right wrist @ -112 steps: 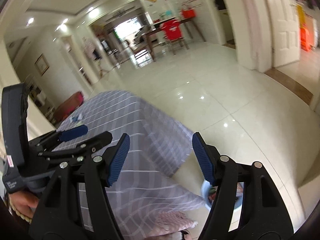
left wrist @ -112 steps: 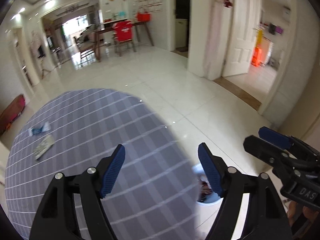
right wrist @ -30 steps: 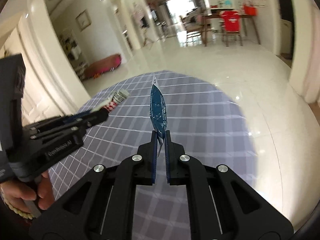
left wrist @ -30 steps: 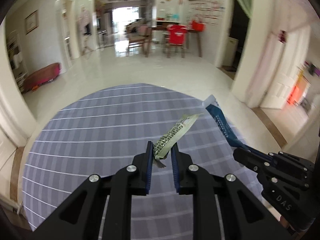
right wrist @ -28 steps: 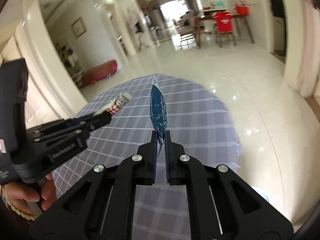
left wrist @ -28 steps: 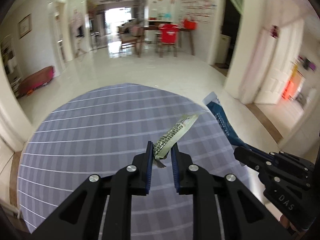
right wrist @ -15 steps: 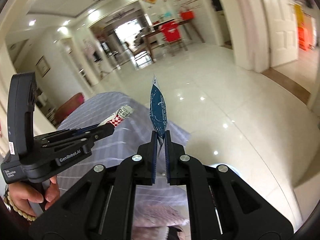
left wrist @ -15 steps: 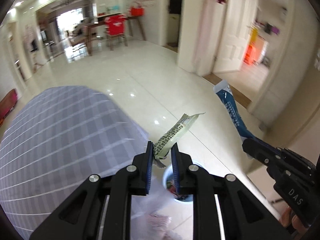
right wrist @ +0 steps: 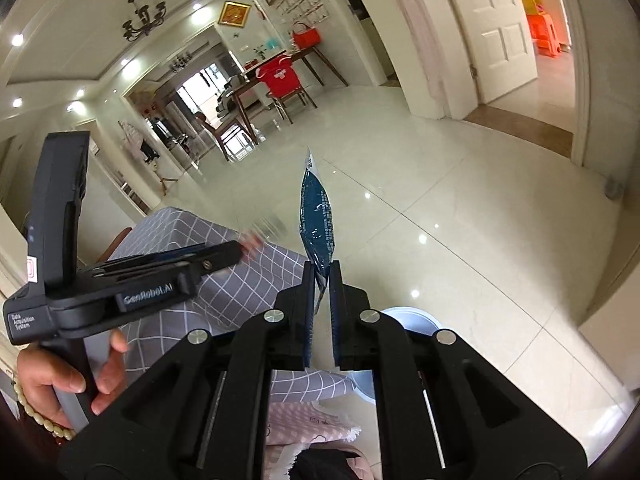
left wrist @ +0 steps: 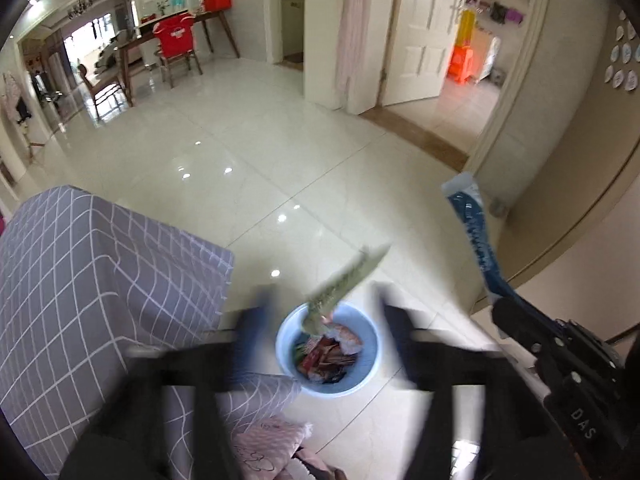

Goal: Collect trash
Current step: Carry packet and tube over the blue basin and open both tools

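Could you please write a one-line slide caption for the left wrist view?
Left hand-held gripper open above a blue bin, its green wrapper released; right hand-held gripper holds a blue wrapper.

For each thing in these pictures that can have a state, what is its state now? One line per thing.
Left hand-held gripper: open, its jaws have just been opening, nothing gripped.
Green wrapper: released, in the air above the bin.
Right hand-held gripper: shut on the blue wrapper.
Light blue bin: open, on the floor, partly filled with trash.
White door: open.
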